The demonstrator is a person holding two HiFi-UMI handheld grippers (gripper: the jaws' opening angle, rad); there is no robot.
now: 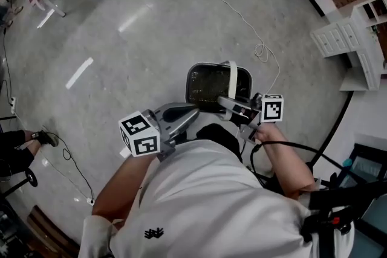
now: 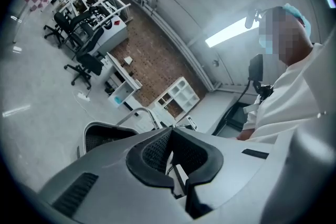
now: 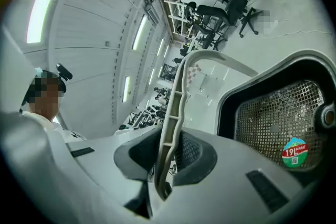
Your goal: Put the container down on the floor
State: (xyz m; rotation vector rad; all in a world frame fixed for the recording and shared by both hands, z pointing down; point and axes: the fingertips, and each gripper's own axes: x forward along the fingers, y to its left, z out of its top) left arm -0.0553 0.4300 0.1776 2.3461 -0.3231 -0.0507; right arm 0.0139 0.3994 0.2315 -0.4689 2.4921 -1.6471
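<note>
Grey concrete floor of a workshop, black mesh container at frame centre before the person, hanging by its pale handle, right claw clenched on that handle, left claw closed, empty, beside it.

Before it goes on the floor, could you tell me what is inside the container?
Only its dark mesh shows inside the container; the handle and the right gripper cover a strip.
</note>
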